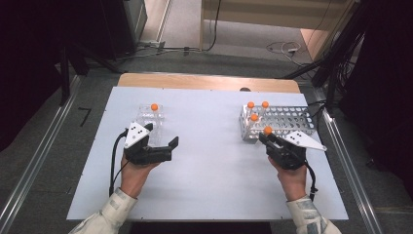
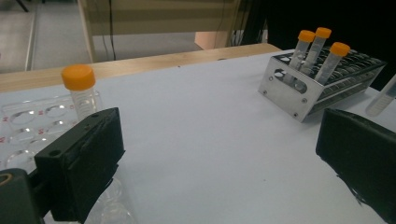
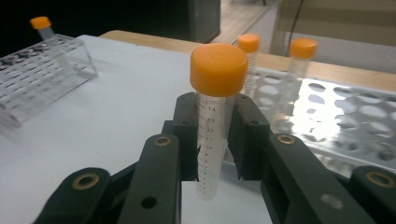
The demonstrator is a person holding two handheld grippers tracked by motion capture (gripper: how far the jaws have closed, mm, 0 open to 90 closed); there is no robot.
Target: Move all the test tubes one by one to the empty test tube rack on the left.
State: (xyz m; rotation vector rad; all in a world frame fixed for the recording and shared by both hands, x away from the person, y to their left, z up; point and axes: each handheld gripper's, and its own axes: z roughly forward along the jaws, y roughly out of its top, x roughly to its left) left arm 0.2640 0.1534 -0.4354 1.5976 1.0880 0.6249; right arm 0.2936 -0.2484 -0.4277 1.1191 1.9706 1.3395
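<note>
An orange-capped tube [image 3: 212,126] is being gripped upright by the right gripper [image 1: 271,140], just beside the metal rack [image 1: 297,123] near the table's right edge; the left gripper [image 1: 160,136] is being held wide open, empty.

5 orange-capped tubes: 1 [image 1: 154,107] standing in the clear plastic rack, 3 in the metal rack [image 1: 251,105] [image 1: 265,104] [image 1: 253,117], and 1 [image 3: 212,116] clamped between the jaws of the right gripper [image 3: 212,140]. 2 racks: 1 clear plastic rack [image 1: 146,119] and 1 perforated metal rack [image 1: 287,122]. 2 handheld grippers: the right one and a left gripper [image 1: 160,139]. 1 white table board [image 1: 209,185].
</note>
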